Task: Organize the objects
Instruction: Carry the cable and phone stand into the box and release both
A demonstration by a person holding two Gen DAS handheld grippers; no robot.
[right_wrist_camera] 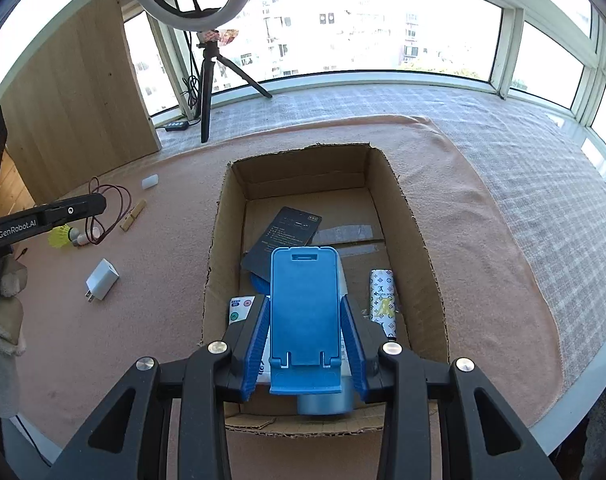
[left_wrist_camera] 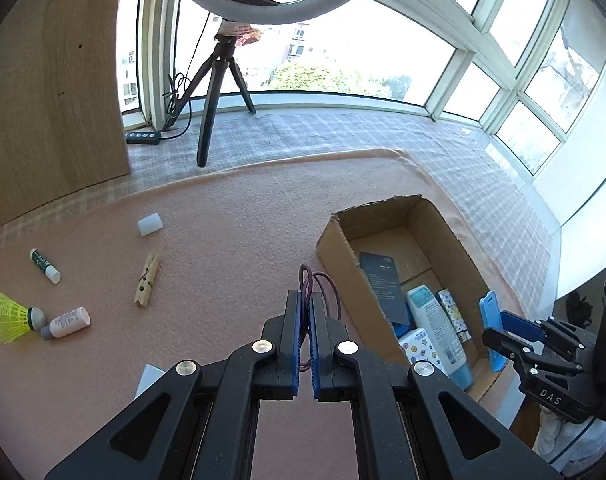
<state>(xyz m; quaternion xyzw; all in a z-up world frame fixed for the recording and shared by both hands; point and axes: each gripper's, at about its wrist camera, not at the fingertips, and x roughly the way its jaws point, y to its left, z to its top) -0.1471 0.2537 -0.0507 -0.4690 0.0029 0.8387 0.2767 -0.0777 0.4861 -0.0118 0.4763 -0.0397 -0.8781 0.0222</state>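
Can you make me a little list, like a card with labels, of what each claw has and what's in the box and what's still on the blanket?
left claw: shut on a dark red cord loop
right claw: shut on a blue phone stand, above the box
cardboard box: dark card, white bottle, patterned tube
still on pink blanket: shuttlecock, small bottle, clothespin, glue stick, white cap, white charger
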